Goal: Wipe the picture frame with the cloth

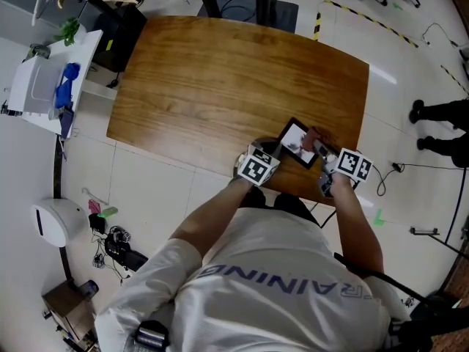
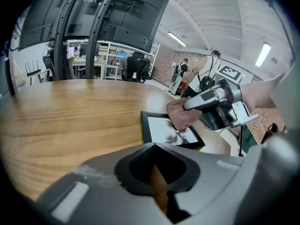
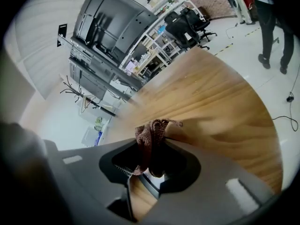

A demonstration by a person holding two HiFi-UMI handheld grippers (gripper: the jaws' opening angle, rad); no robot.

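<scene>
A small black picture frame lies flat near the front edge of the wooden table. In the left gripper view the picture frame lies just ahead of my left gripper. A brown cloth rests on the frame's right part. My right gripper is shut on it. In the right gripper view the cloth bunches between the jaws of my right gripper. My left gripper sits at the frame's near left corner. Seen in its own view, the left gripper has its jaws together, nothing held.
A white cart with a blue object stands left of the table. A white round device and cables lie on the floor below it. A person's feet are at the far right. The table's front edge runs just under both grippers.
</scene>
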